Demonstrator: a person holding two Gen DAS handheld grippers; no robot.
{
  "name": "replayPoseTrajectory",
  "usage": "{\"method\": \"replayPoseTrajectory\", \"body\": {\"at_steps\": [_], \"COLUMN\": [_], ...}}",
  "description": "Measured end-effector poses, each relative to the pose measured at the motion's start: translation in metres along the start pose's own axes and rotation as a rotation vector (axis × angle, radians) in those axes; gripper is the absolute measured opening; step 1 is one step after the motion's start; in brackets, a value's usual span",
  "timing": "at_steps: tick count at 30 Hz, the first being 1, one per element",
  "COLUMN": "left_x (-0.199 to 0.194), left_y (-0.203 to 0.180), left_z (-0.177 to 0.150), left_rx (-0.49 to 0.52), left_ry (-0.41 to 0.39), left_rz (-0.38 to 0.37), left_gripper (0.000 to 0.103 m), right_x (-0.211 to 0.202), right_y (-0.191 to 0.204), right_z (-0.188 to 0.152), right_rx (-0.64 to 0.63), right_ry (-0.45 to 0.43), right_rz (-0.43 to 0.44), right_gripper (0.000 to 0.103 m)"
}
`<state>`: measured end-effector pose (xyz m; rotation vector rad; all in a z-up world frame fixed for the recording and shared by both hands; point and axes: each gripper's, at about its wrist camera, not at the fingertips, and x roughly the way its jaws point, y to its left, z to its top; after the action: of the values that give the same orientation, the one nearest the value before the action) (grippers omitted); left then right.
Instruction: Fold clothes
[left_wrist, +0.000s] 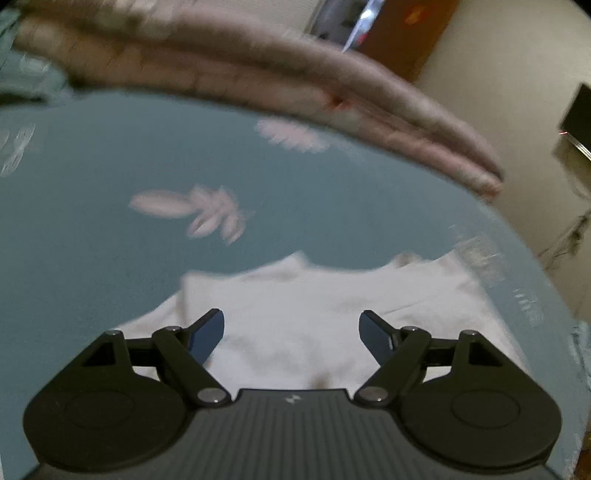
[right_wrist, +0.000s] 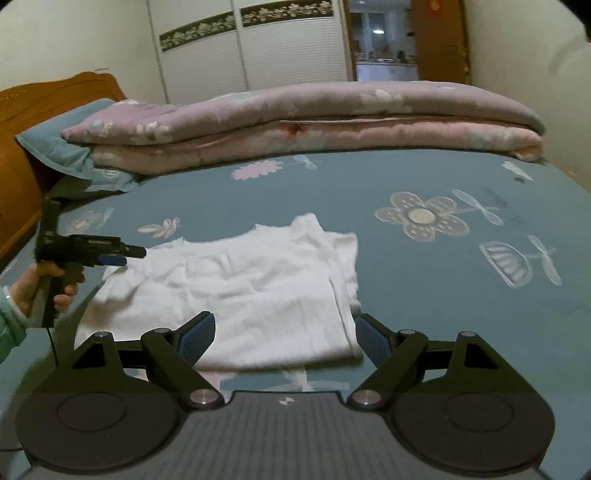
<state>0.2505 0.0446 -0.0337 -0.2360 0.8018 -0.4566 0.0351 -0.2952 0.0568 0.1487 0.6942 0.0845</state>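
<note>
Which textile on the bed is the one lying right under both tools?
The white garment, partly folded on the teal bedsheet. Both open tools, left and right, sit over it; the pink quilt lies folded far behind.

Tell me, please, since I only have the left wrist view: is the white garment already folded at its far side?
Observer: Yes. In the right wrist view the white garment has a flap doubled over along its right edge.
Operator: Is the right gripper holding it?
Observer: No. The right gripper is open, above the garment's near edge.
Operator: And what lies beyond the garment?
Observer: A folded pink quilt lies across the bed, beside a teal pillow at the wooden headboard.
</note>
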Motion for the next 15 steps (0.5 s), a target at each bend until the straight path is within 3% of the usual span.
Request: {"method": "replayPoseTrajectory", "body": {"at_steps": [2,4,6,8,15], "left_x": [-0.003,-0.001,0.011,0.027,0.072], "left_y": [-0.02,-0.041,-0.056,-0.068,-0.07], "left_z": [0.005,0.009,0.009,0.006,-0.005], "left_rx": [0.044,0.087,0.105,0.104,0.057], "left_ry": [0.003,0.021,0.057,0.094,0.162], "left_rz": [-0.044,-0.079,-0.11,-0.123,-0.1], "left_gripper": [0.083,0.083,0.083,0.083,0.082], "right_x": [0.025,0.051,0.076,0.101,0.199], "right_y": [-0.005,-0.01,-0.015,-0.02,-0.003], "right_z": [0.015,0.03,0.046,0.061,0.077], "right_rx": [-0.012,-0.023,-0.035,-0.046,-0.077], "right_ry": [0.004,0.009,0.013,0.018,0.16], "right_rz": [0.053,0.106,0.159,0.212,0.362], "right_gripper": [0.086,0.074,0.035,0.021,0.019]}}
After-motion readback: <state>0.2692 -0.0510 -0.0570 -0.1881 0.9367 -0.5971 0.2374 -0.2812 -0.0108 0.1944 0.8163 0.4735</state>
